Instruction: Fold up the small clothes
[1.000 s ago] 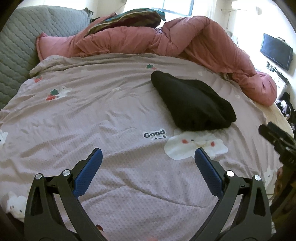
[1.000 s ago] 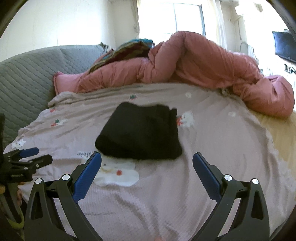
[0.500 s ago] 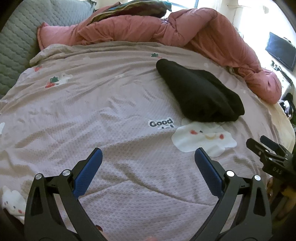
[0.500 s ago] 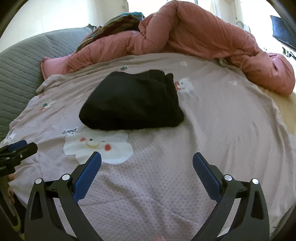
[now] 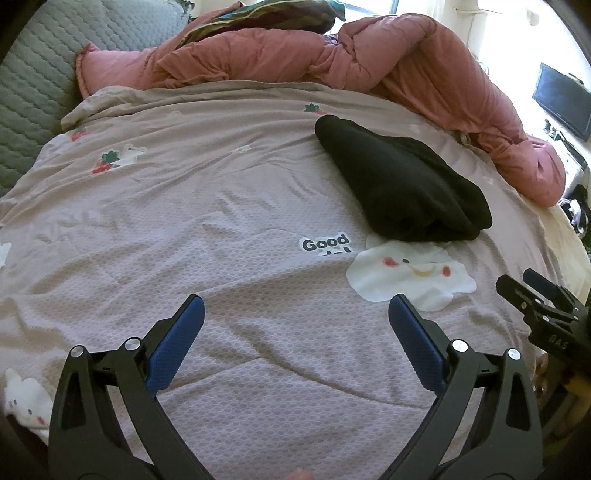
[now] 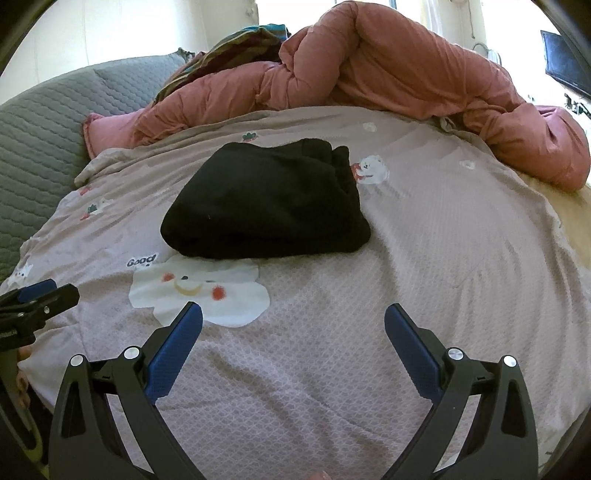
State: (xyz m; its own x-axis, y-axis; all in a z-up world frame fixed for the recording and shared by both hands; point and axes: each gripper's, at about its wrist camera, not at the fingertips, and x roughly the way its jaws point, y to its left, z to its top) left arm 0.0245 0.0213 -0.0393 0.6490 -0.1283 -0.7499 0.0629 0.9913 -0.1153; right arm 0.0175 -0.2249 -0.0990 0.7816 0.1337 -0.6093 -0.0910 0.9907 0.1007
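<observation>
A black garment (image 5: 402, 184) lies folded in a compact bundle on the mauve bedsheet (image 5: 184, 206), just beyond the white cloud print. In the right wrist view the same black bundle (image 6: 266, 206) sits ahead of centre. My left gripper (image 5: 295, 314) hovers open over bare sheet, well short and left of the bundle, nothing between its blue pads. My right gripper (image 6: 293, 321) is open too, above the sheet in front of the bundle and apart from it. Each gripper shows at the edge of the other's view: the right one (image 5: 535, 306), the left one (image 6: 33, 299).
A pink duvet (image 5: 369, 70) is heaped along the far side of the bed, with a striped pillow (image 5: 258, 18) behind it. A grey quilted headboard (image 5: 33, 92) rises at the left. A dark screen (image 5: 561, 99) hangs at the right wall.
Both grippers have tipped downward and drawn back slightly toward the near edge of the bed; the black bundle sits as before. Both stay open.
</observation>
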